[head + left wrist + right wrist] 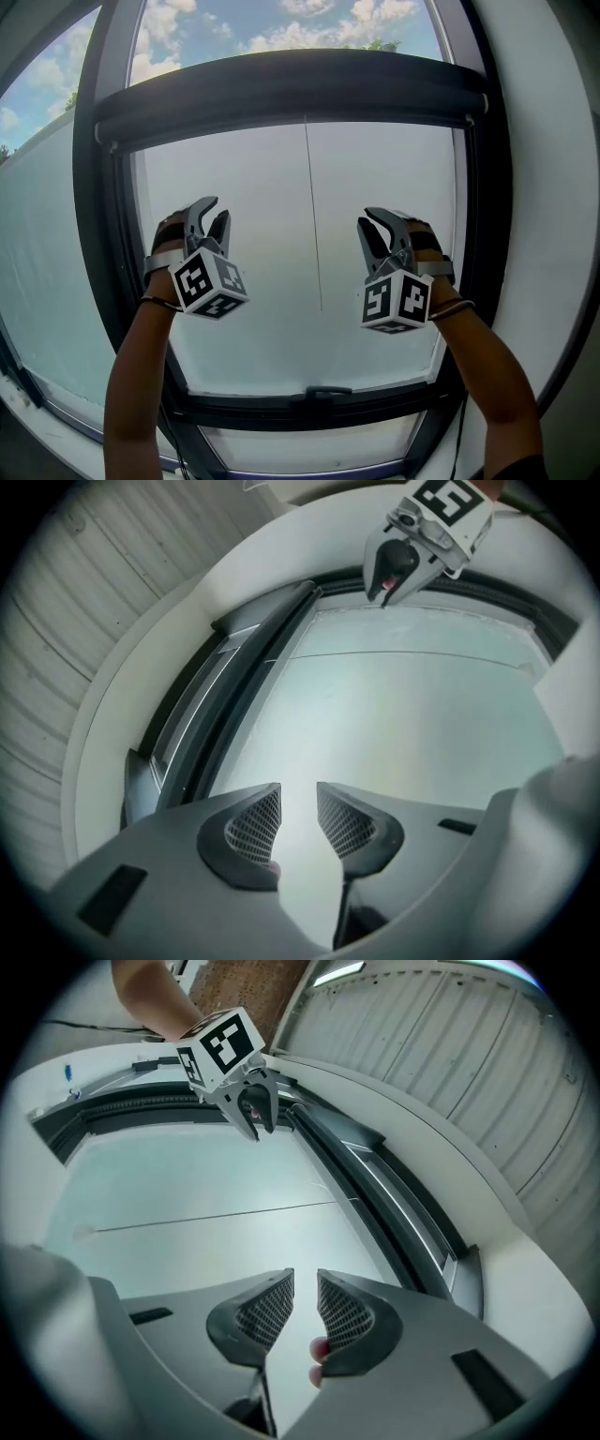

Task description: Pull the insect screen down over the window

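Note:
The insect screen (253, 178) is a pale grey sheet hanging below a dark top bar (291, 89); its dark bottom rail (272, 405) with a small handle (326, 390) sits low in the window. A thin cord (313, 225) hangs down the middle. My left gripper (211, 208) is raised in front of the screen's left half, jaws apart and empty. At the same height on the right, my right gripper (372, 217) has a narrow gap and holds nothing. The left gripper view shows the left gripper (298, 794) facing the screen (403, 724). The right gripper view shows the right gripper (305, 1279) likewise.
A dark window frame (98, 187) runs round the opening, set in a white curved reveal (553, 187). Blue sky with clouds (281, 23) shows above the top bar. A ribbed light wall (487, 1063) lies beside the frame's side rail (394, 1204).

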